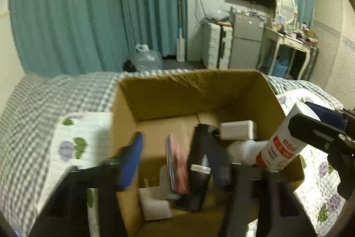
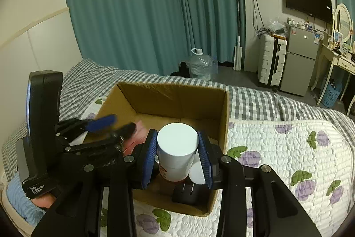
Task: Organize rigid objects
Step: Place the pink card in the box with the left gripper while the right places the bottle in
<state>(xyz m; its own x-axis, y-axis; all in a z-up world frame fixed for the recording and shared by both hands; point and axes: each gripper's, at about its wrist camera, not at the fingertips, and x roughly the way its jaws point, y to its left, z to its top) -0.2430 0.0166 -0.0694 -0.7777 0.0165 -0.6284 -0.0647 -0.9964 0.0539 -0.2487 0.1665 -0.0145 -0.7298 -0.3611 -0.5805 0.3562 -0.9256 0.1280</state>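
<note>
An open cardboard box (image 1: 168,90) (image 2: 177,101) stands on the bed. My left gripper (image 1: 177,148) (image 2: 117,124) hangs open over the box's left half; a flat pink packet (image 1: 177,167) stands loose between its fingers, untouched. Beside the packet lies a black device (image 1: 199,161). My right gripper (image 2: 177,154) (image 1: 317,123) is shut on a white bottle with a red label (image 2: 177,148) (image 1: 286,141), held tilted over the box's right side. Also in the box are a white case (image 1: 238,130), a lying white bottle (image 1: 244,150) and a black plug adapter (image 2: 188,192).
The box rests on a floral quilt (image 2: 277,148) over a checked sheet (image 2: 255,101). A white block (image 1: 155,206) sits in the box's near corner. Beyond the bed are a water jug (image 2: 200,63), a white suitcase (image 2: 271,59) and a small fridge (image 2: 299,54).
</note>
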